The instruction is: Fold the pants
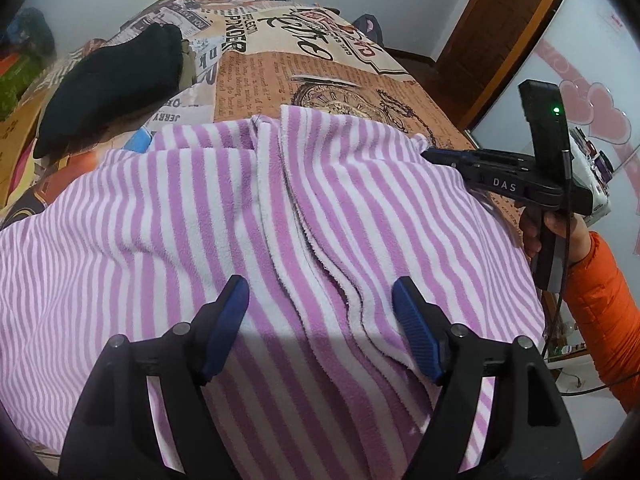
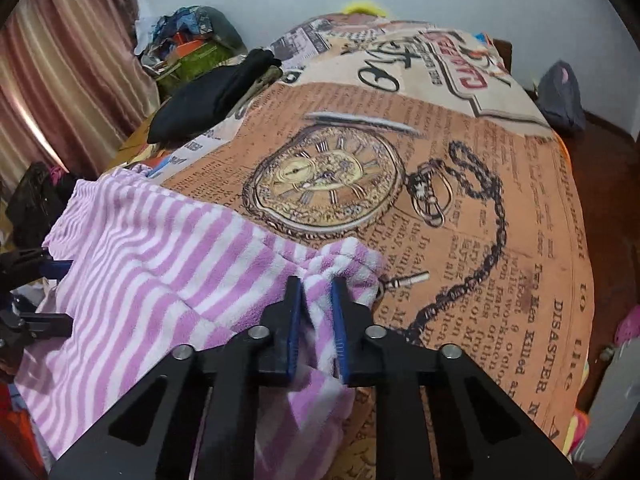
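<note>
The pink-and-white striped fleece pants (image 1: 240, 208) lie spread over the bed. My left gripper (image 1: 320, 296) is open just above the middle of the pants, with a fold seam between its blue pads. My right gripper (image 2: 316, 292) is shut on a bunched corner of the pants (image 2: 160, 248) at their right edge. It also shows in the left wrist view (image 1: 430, 155), held by a hand in an orange sleeve. The left gripper's tips show at the left edge of the right wrist view (image 2: 56, 267).
The bed cover (image 2: 460, 200) has a pocket-watch and newspaper print. A black garment (image 1: 116, 80) lies at the far left of the bed. Clutter and a curtain (image 2: 60, 80) stand left of it. A wooden door frame (image 1: 500, 40) and a dark bag (image 2: 560, 96) are on the right.
</note>
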Available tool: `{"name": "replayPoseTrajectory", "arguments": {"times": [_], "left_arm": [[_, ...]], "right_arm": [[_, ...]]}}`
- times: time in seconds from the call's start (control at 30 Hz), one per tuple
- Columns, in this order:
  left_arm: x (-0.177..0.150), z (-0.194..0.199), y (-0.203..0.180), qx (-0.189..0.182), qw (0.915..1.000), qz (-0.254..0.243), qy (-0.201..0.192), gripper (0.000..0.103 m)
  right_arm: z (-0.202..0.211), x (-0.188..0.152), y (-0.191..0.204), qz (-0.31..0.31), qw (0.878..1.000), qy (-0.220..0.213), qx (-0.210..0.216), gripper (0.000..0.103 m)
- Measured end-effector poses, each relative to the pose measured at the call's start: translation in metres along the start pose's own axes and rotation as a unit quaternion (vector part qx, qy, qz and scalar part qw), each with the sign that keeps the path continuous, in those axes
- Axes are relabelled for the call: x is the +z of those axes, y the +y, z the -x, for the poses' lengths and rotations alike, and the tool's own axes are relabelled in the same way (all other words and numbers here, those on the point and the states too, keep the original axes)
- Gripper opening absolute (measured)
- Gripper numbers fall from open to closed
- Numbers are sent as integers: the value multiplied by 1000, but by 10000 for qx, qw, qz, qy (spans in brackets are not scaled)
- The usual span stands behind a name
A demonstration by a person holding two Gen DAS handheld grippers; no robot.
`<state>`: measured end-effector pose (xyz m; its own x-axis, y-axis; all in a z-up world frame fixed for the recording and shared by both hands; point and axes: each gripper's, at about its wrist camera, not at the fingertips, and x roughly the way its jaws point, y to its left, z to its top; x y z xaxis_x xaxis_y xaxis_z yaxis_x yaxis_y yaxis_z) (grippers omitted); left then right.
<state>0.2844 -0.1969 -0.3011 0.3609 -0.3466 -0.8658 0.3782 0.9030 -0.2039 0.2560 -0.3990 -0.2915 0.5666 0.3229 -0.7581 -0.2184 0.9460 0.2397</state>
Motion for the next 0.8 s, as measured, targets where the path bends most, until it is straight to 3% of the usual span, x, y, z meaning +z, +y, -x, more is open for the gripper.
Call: {"name": "replayPoseTrajectory", "arguments": {"times": [0.17,0.4,0.5,0.63,0.8], "left_arm": [[-6,2,-3,170,9997,-132,-70,75],[-11,10,0,235,9996,-120,-34,76],[-6,17,6,204,9998,-77,15,76],[20,22,16,247,9996,-39,-155,76],[64,1,27,80,9998,131,-115,76]], "right_arm": [[12,7,3,54,9978,-488,-446,8],[15,16,1,-85,9965,-373,-739,8],[43,10,-1,-276,9953,-477,-801,13],[82,-11,4,-429,9937,-653,-800,34],[100,-52,24,-652,9937,-596,-683,37]]}}
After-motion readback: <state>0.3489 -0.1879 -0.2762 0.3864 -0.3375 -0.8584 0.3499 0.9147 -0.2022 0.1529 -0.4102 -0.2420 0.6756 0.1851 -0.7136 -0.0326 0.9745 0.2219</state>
